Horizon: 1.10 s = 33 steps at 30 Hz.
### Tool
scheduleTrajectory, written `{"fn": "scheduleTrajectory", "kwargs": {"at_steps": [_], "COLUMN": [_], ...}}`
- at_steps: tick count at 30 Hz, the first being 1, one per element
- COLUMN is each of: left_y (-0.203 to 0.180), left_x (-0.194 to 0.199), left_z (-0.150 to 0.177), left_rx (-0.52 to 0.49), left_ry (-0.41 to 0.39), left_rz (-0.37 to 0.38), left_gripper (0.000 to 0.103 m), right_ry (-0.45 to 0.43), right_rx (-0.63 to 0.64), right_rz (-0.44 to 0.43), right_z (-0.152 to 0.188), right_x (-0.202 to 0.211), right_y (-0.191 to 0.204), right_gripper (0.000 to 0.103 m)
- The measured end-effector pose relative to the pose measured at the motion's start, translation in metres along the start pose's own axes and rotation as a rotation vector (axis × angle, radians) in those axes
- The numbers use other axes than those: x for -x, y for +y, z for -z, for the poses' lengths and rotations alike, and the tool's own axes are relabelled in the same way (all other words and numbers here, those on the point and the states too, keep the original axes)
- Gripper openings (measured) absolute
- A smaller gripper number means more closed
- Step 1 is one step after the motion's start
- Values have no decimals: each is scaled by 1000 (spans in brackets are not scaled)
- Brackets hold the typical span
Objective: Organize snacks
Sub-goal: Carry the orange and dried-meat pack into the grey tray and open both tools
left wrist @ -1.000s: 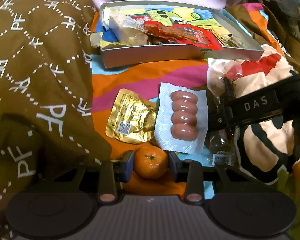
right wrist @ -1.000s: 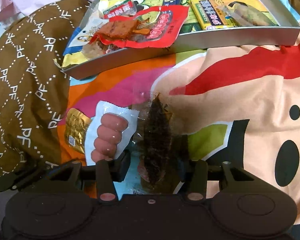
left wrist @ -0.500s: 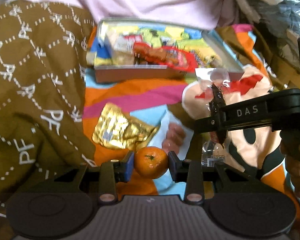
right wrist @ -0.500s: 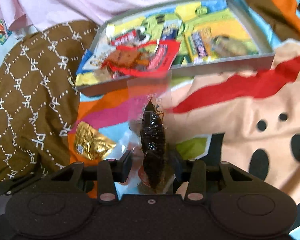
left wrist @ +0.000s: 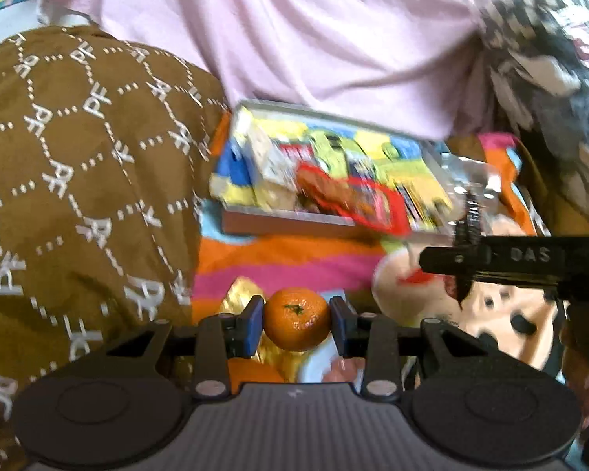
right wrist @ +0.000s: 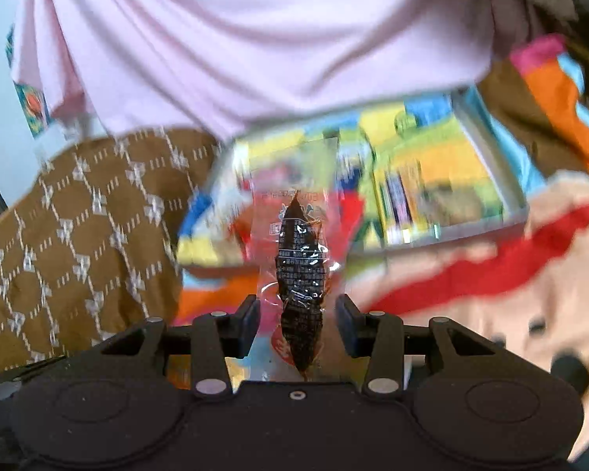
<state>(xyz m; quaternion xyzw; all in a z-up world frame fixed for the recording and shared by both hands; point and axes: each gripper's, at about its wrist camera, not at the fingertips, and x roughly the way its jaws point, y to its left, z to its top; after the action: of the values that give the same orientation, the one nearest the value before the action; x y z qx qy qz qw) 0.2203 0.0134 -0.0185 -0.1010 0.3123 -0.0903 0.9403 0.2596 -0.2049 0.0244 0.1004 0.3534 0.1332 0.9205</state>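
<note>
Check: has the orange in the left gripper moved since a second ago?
Yes. The orange, clamped in the left gripper, was down on the cartoon blanket beside the sausage pack; now it is lifted clear, towards the tray.

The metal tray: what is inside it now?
Inside the tray lie several snack packets; a red packet lies on top and hangs over the front wall. Motion blur hides the labels, and what lies under the packets is covered.
</note>
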Motion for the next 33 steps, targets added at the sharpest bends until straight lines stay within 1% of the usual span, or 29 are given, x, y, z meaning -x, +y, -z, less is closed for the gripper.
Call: {"fn": "scheduleTrajectory", "kwargs": {"at_steps": [3, 6, 9, 12, 15, 18, 23, 26, 33], "left_y": [-2, -10, -16, -26, -35, -40, -47, -47, -51], "left_x": [-3, -16, -32, -56, -83, -109, -145, -159, -176], "left_z": [-25, -58, -85, -112, -129, -141, -142, -139, -135], "left_rx": [-3, -18, -10, -9, -6, 5, -23, -27, -62], "left_ry": [-50, -97, -144, -178, -180, -146, -99, -70, -29], "left_rz": [-11, -19, -8, 5, 15, 20, 5, -3, -32], "left_gripper": [39, 39, 40, 40, 40, 40, 40, 40, 40], "right_ry": [-88, -167, -218, -243, -230, -196, -115, -85, -53], "right_rx": [46, 81, 61, 33, 2, -22, -22, -25, -23], "right_rz": [5, 10, 12, 29, 48, 52, 64, 72, 88], "right_z": [-20, -38, -56, -73, -86, -94, -97, -96, -89], "right_x": [-7, -12, -19, -30, -41, -52, -72, -79, -88], "right_y": [-1, -7, -19, -33, -48, -59, -67, -70, -72], "right_gripper": [44, 44, 44, 44, 44, 44, 44, 44, 45]}}
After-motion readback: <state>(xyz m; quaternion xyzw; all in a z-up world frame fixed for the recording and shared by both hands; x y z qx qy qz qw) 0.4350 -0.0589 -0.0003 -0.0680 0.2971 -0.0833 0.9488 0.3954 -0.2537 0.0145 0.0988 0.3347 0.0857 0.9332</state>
